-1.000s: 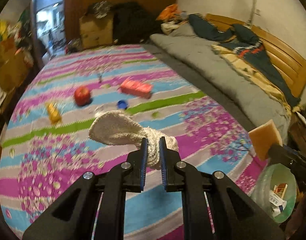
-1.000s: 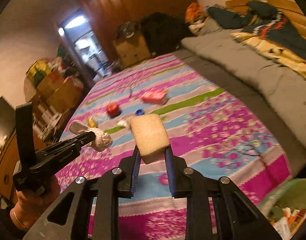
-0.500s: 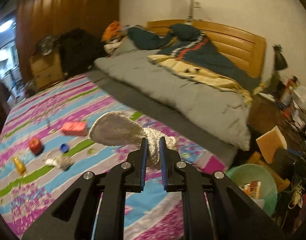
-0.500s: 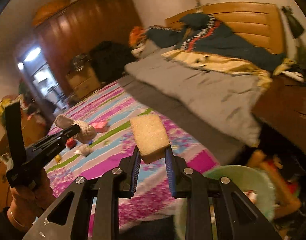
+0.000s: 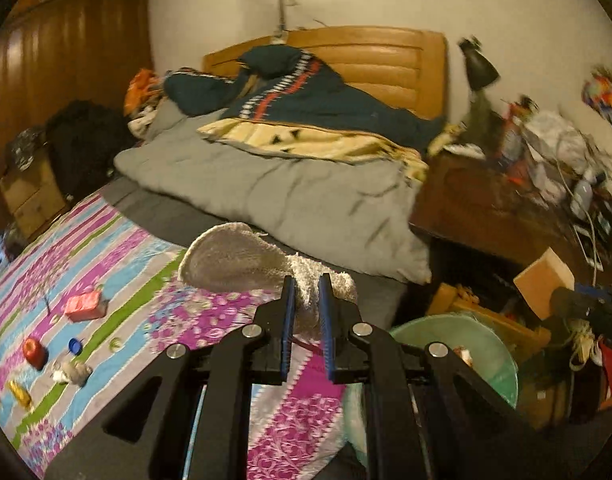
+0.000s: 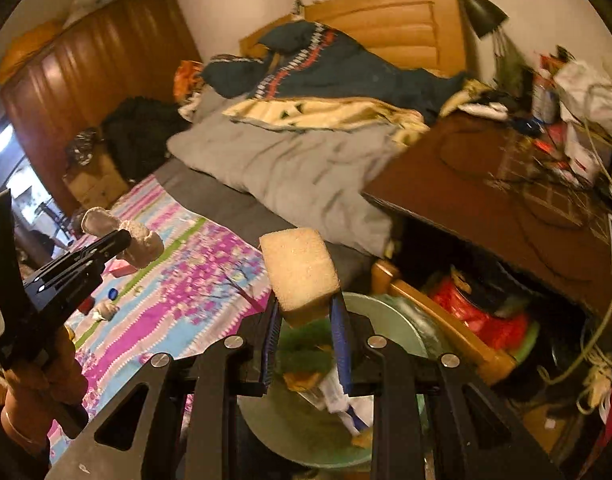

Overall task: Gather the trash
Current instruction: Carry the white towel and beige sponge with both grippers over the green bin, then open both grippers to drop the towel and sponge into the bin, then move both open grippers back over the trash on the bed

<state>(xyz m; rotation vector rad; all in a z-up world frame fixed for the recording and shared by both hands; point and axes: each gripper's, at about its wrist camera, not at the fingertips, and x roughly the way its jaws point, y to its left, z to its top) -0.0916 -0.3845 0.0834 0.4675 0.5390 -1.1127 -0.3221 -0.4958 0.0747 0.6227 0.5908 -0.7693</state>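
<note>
My left hand-held gripper (image 5: 305, 294): clamped on a sock (image 5: 242, 258), held above the striped bedspread (image 5: 106, 264). My right hand-held gripper (image 6: 304, 312): clamped on a sponge (image 6: 300, 270), above the green bin (image 6: 389, 312) beside the bed. On the bedspread I see a red box (image 5: 86, 306), an apple (image 5: 34, 352), a blue cap (image 5: 75, 346).

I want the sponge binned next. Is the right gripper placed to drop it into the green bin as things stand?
Probably yes. The right gripper holds the sponge above the green bin, whose open mouth lies just beyond and below the fingertips, with nothing between them. A short move forward should do.
</note>
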